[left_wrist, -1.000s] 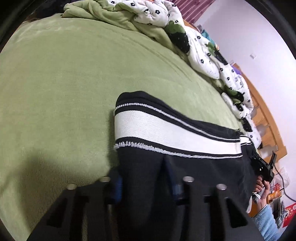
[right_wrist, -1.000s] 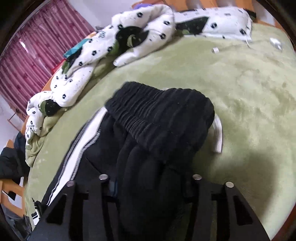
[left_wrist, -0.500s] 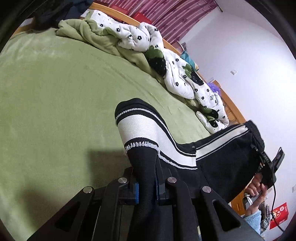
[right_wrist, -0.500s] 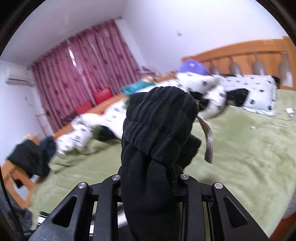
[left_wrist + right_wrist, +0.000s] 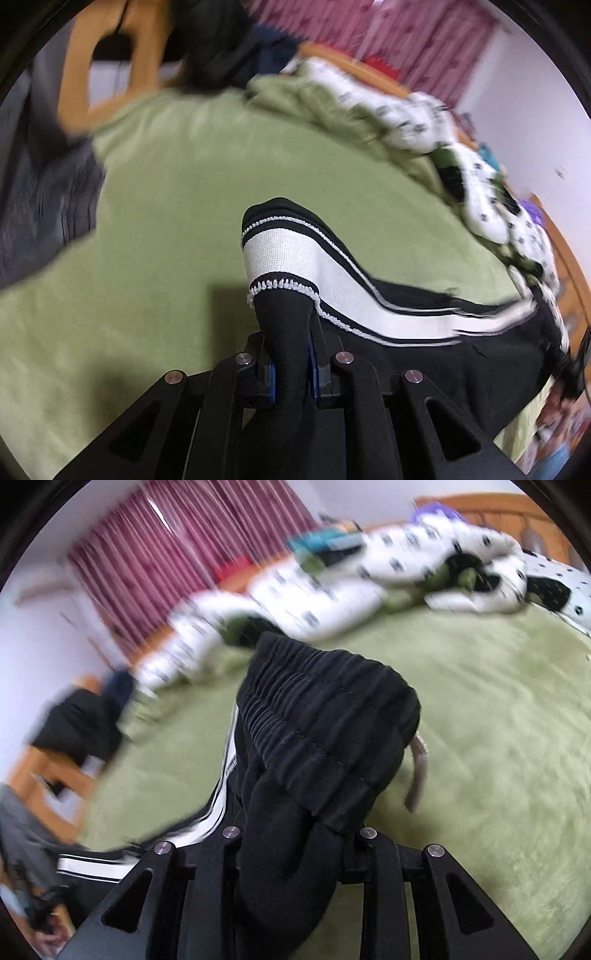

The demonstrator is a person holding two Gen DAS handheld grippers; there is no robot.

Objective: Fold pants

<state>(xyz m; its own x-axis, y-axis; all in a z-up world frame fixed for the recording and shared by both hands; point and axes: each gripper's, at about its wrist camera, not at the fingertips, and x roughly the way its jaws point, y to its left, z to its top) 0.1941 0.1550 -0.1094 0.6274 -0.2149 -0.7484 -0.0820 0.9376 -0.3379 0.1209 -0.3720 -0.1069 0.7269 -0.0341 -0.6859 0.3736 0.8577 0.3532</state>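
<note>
The pants are black with a white side stripe. In the left wrist view my left gripper [image 5: 291,373] is shut on the leg-cuff end of the pants [image 5: 295,254], held up above the green bed cover [image 5: 166,206]; the leg trails right. In the right wrist view my right gripper [image 5: 295,845] is shut on the gathered elastic waistband end of the pants [image 5: 325,723], also lifted off the bed cover [image 5: 480,738]. A pale drawstring [image 5: 419,775] hangs from the waistband. The fingertips of both grippers are mostly hidden by cloth.
A white duvet with black dots [image 5: 332,590] [image 5: 480,173] is heaped along the far side of the bed. A wooden bed frame [image 5: 480,506], dark red curtains [image 5: 177,542] and a wooden chair with dark clothes [image 5: 74,723] [image 5: 110,66] surround the bed.
Both grippers closed on the pants and lifted them off the bed. Both views are swinging; the left now faces the bed's foot corner and chair, the right points down at the bed again.
</note>
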